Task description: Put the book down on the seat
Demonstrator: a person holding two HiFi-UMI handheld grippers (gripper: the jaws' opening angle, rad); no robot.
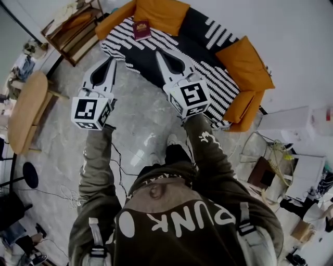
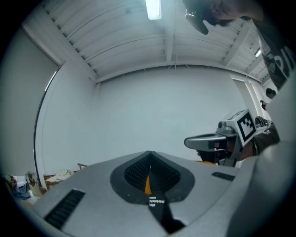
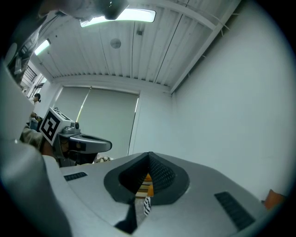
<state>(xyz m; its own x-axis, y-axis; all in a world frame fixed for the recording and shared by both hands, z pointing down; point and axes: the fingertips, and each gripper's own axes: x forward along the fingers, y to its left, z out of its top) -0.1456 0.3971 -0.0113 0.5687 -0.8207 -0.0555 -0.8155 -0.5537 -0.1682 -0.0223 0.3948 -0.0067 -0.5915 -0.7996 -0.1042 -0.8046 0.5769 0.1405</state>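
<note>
Book (image 1: 141,29) lay flat on the striped seat (image 1: 179,48) of the sofa, just beside the orange back cushion (image 1: 162,12) and well apart from both claws. The left gripper (image 1: 111,60) was held out level above the pale floor (image 1: 138,119), its jaws pressed together with nothing between them. The right gripper (image 1: 161,54), beside it and pointing toward the sofa, showed against the seat's near edge, its jaws likewise closed and empty.
</note>
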